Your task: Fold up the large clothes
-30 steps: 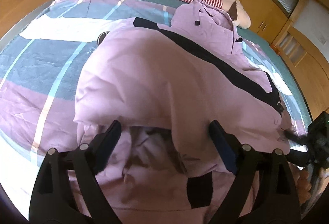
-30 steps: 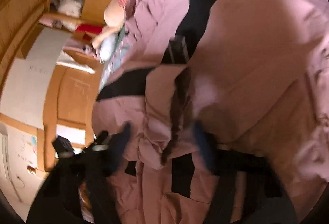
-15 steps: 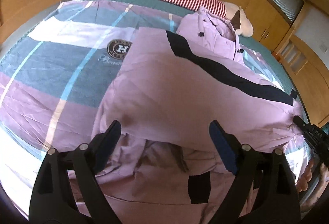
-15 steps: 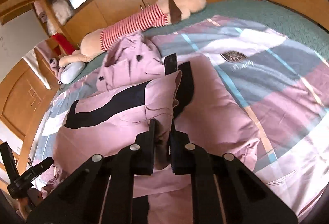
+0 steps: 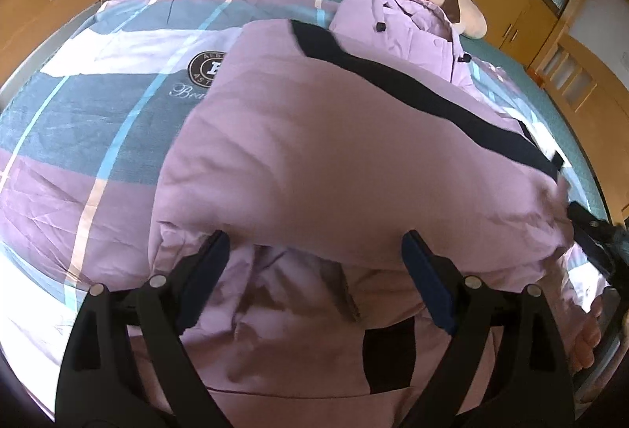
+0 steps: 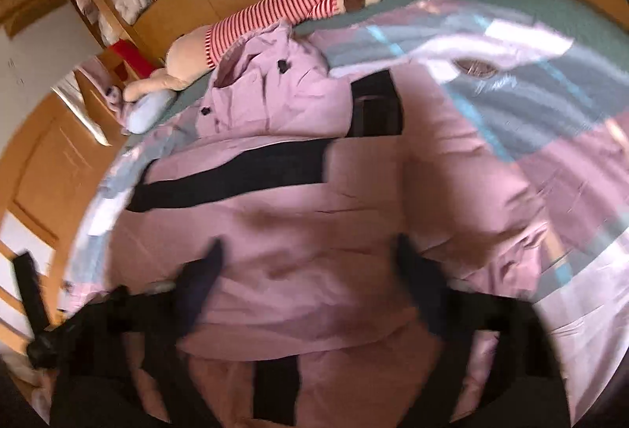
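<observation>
L gripper (image 5: 314, 262) angled down, jaws wide apart, nothing pinched btwn pads. R gripper (image 6: 306, 270) also tilted down, blurred; jaws have just been opening, now spread, nothing clamped. R gripper tip and bare fingers (image 5: 587, 341) show at edge of left wrist view.

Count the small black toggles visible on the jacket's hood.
2: one black toggle on the hood's left side, another black toggle lower right by the collar. Folds may hide more.

The pink jacket (image 5: 354, 168) with black stripes lies partly folded on the bed, hood apparently farthest.
</observation>
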`<action>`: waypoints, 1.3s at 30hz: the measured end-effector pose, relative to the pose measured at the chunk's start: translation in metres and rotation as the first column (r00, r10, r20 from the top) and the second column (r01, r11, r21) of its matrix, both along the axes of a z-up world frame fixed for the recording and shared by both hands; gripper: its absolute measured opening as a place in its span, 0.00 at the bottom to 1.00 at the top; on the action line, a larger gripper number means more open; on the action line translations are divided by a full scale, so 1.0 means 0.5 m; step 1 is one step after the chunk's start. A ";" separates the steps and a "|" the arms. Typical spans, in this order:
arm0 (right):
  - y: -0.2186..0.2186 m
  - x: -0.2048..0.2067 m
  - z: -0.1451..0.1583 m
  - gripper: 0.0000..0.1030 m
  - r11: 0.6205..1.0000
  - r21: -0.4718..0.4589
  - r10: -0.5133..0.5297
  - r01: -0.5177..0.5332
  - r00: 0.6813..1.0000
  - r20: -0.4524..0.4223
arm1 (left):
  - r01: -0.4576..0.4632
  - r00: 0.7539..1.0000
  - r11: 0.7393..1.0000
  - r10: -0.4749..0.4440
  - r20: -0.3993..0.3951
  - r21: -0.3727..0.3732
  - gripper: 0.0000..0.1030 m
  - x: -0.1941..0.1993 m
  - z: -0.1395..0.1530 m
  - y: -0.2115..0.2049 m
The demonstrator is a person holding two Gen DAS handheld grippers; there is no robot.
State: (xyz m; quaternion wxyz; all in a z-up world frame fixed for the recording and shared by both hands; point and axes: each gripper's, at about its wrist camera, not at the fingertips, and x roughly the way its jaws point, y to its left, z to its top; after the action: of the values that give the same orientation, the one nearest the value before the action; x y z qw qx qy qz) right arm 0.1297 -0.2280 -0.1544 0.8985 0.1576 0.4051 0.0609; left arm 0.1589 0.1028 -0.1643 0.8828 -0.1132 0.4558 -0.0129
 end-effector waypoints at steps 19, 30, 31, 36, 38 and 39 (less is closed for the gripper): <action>-0.049 0.003 0.007 0.93 0.996 0.029 -0.080 0.080 0.997 0.010 | 0.009 1.000 1.000 -0.009 -0.008 -0.005 0.89 0.004 -0.006 -0.007; -0.012 -0.002 -0.002 0.10 0.999 0.033 0.002 -0.003 1.000 0.030 | 0.015 0.999 1.000 -0.015 0.029 -0.004 0.90 0.001 0.003 -0.012; -0.020 -0.004 0.004 0.08 0.999 0.052 -0.013 0.011 0.999 0.042 | 0.016 1.000 1.000 -0.016 0.027 -0.006 0.90 0.000 0.002 -0.014; -0.043 -0.015 0.057 0.07 0.997 -0.005 -0.079 0.081 0.987 0.141 | 0.016 1.000 1.000 -0.016 0.025 -0.003 0.90 0.002 0.000 -0.014; -0.061 -0.016 0.073 0.07 0.994 -0.009 -0.110 0.113 0.981 0.162 | 0.019 1.000 1.000 -0.019 0.025 -0.006 0.90 0.002 0.000 -0.014; -0.074 -0.016 0.078 0.07 0.990 -0.007 -0.136 0.139 0.977 0.165 | 0.022 0.999 1.000 -0.022 0.025 -0.007 0.90 0.002 -0.001 -0.015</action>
State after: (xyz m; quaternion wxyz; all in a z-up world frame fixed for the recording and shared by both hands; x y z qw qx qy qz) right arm 0.1215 -0.2652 -0.1155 0.9323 0.1715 0.3183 0.0075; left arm 0.1599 0.0952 -0.1646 0.8878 -0.1112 0.4457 -0.0258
